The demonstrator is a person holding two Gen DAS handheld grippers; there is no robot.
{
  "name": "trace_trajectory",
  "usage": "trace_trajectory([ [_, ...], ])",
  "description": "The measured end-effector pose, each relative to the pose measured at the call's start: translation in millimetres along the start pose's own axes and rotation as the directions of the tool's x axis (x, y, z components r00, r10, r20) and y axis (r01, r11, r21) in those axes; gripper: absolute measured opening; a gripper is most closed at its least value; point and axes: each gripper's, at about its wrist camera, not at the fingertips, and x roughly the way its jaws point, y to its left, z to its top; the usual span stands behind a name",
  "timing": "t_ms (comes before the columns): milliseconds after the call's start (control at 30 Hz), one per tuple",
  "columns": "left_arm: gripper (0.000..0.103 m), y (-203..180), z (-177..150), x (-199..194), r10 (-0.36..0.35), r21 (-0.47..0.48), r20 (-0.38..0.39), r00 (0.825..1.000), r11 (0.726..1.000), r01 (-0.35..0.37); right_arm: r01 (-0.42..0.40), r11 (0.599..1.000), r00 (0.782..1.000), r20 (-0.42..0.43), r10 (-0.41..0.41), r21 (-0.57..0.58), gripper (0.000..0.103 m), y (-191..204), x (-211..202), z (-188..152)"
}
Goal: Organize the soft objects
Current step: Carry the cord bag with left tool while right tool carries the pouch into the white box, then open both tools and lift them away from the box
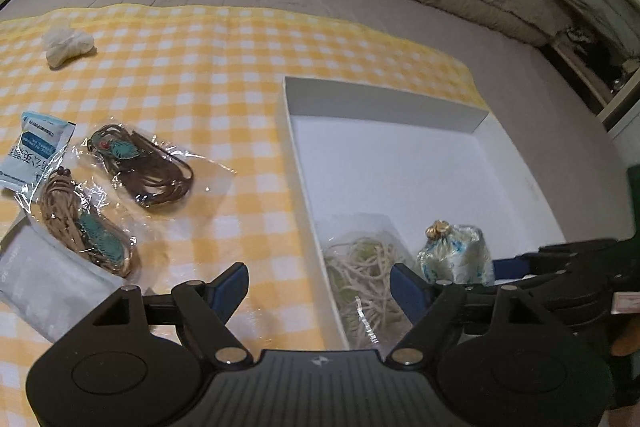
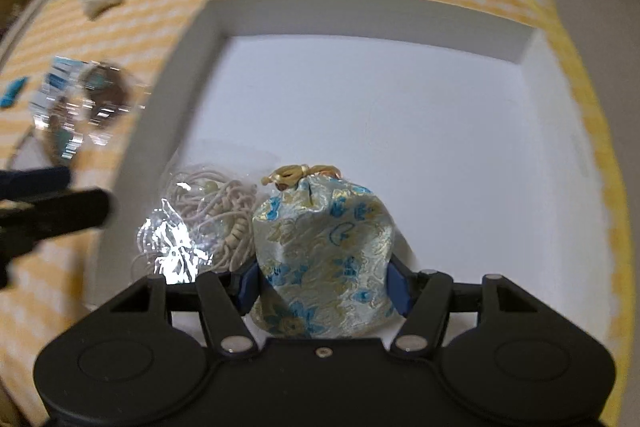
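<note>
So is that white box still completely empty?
No, the white box already holds a clear bag of pale cord, and the right gripper holds a blue-flowered pouch over its floor.

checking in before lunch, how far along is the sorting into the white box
Done: a bagged cream cord lies in the white box. In hand: the right gripper holds the brocade pouch over the box. Left: two bagged brown cords, packets and a white wad on the gingham cloth.
</note>
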Motion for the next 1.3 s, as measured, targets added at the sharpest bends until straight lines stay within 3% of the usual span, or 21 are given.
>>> trace_trajectory([
  [67, 0.078, 1.1, -1.7, 1.7, 0.002, 0.003, -0.009, 1.0, 1.0, -0.002, 0.013, 0.999, 1.0, 0.002, -0.013, -0.031, 0.066, 6.4, -2.1, 0.7],
  [233, 0.079, -5.4, -1.8, 5.2, -0.001, 0.024, -0.022, 1.0, 1.0, 0.002, 0.046, 0.999, 0.998, 0.036, -0.045, -0.022, 0.091, 3.7, -18.3, -1.3],
  [433, 0.084, -10.4, -3.5, 6.3, -0.007, 0.056, -0.035, 0.999, 0.998, 0.009, 0.029, 0.997, 0.997, 0.069, -0.034, 0.075, 0.091, -15.3, -38.1, -5.2],
  [833, 0.099, -15.9, -11.3, -22.4, 0.0, 0.125, 0.011, 1.0, 0.992, -0.001, 0.011, 0.995, 0.986, 0.164, -0.027, 0.097, 0.096, -22.6, -74.9, -30.5],
  [1300, 0.103, -3.2, -24.6, -66.1, 0.038, 0.16, 0.108, 0.993, 0.986, -0.055, 0.001, 0.989, 0.957, 0.287, -0.044, 0.151, 0.103, -17.6, -109.0, -54.9],
])
